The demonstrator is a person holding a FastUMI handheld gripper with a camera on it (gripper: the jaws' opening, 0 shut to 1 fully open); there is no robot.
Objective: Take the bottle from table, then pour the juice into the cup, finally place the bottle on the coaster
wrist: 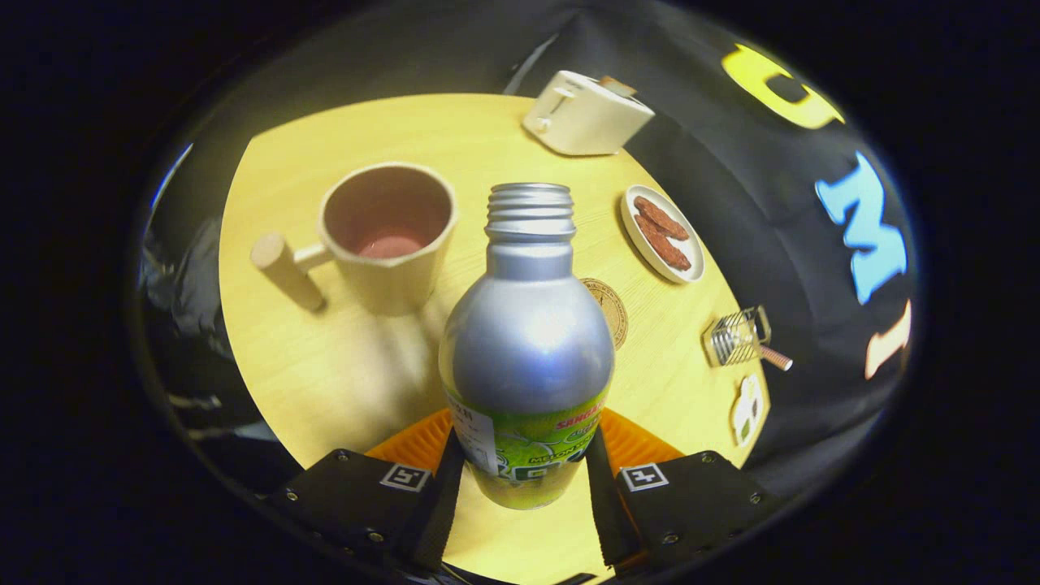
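Tongs (524, 479) clenched on the bottle (526, 341), which stands upright above the bench (341, 382).

Both fingers press on the lower labelled part of the bottle, one on each side. The bottle is smooth silver metal with a round shoulder, a narrow neck and an open threaded mouth without cap. Beyond the bottle to the left is the cup (388, 236), pale and angular with a thick peg-like handle; a little pink liquid lies at its bottom. Just behind the bottle on the right, partly hidden by it, lies the coaster (611, 310), a flat round disc. Farther right of the bottle is a small white plate (687, 272) with brown pieces, and a little wire basket (738, 337). Far behind the bottle stands a white toaster (587, 114).
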